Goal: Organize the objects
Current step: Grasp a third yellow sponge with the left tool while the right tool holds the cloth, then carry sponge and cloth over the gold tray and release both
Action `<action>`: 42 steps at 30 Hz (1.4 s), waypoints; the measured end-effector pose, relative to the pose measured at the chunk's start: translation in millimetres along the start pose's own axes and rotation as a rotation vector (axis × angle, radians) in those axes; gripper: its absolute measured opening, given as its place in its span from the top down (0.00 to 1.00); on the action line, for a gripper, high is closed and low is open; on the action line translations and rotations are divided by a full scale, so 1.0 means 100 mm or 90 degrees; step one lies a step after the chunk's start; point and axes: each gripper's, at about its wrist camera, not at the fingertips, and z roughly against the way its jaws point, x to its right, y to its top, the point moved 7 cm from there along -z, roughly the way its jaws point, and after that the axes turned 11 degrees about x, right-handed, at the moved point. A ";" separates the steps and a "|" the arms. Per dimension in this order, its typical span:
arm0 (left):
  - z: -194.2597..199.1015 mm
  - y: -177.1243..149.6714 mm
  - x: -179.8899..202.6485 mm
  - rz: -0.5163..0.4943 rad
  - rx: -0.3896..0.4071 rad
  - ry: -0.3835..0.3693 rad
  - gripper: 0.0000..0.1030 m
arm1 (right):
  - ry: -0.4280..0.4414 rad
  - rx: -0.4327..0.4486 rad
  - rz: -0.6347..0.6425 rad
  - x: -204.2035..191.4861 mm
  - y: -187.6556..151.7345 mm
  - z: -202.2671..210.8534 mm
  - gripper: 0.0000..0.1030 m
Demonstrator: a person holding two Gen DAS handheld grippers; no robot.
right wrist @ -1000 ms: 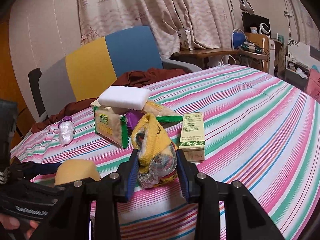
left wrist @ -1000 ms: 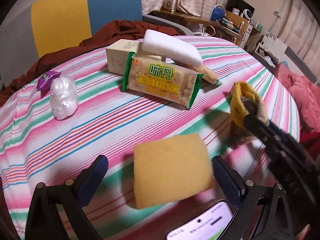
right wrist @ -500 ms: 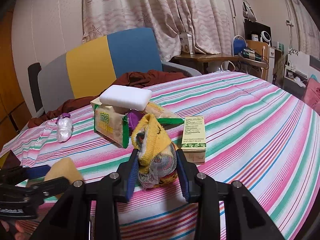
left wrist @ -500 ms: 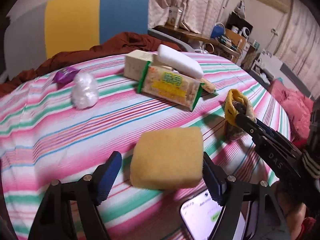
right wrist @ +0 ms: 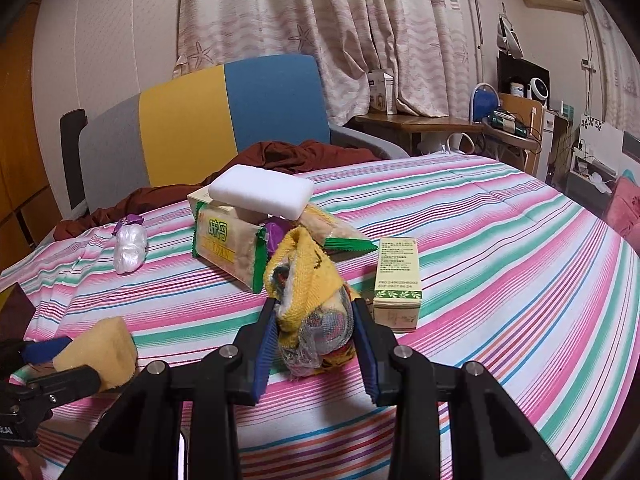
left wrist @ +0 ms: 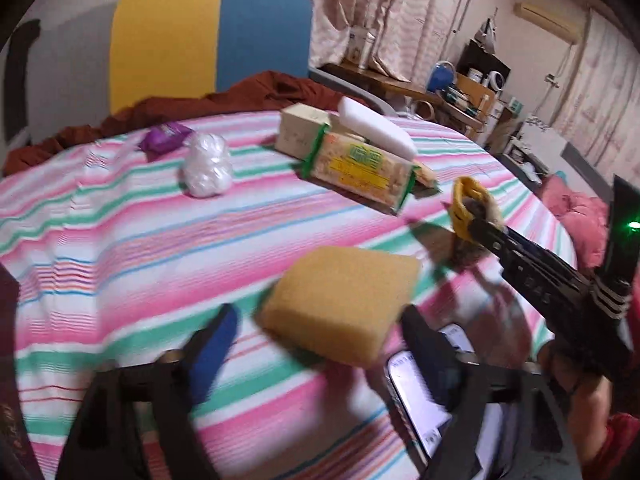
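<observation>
My left gripper (left wrist: 320, 344) is open around a yellow sponge (left wrist: 342, 304); its blue pads stand apart from the sponge's sides. The sponge also shows in the right wrist view (right wrist: 100, 346) between the left gripper's fingers. My right gripper (right wrist: 314, 340) is shut on a yellow cloth bundle with mesh (right wrist: 310, 296) resting on the striped tablecloth (right wrist: 500, 248); the bundle shows in the left wrist view (left wrist: 472, 206) too. Behind lies a pile: a cracker pack (right wrist: 228, 246), a white foam block (right wrist: 262, 190) on a beige box (left wrist: 298, 134).
A small green-and-beige carton (right wrist: 396, 280) lies right of the bundle. A white plastic wad (right wrist: 130, 248) and purple wrapper (left wrist: 164, 140) sit at the left. A phone (left wrist: 420, 392) is below the left gripper. A chair (right wrist: 224, 120) with brown cloth stands behind the table.
The left gripper's camera has swung and tilted, so the sponge sits skewed between the jaws. The right gripper and its bundle have stayed put.
</observation>
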 end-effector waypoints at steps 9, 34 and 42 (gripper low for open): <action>-0.26 0.10 0.06 -0.006 -0.028 -0.022 0.00 | 0.004 -0.002 -0.007 0.00 -0.01 0.00 0.65; 0.82 0.28 -0.35 0.089 0.074 -0.016 0.36 | 0.010 0.020 0.003 -0.03 0.03 0.07 0.65; 1.38 0.26 -1.10 0.145 0.114 0.059 0.36 | 0.052 0.035 0.072 -0.34 0.16 0.22 0.66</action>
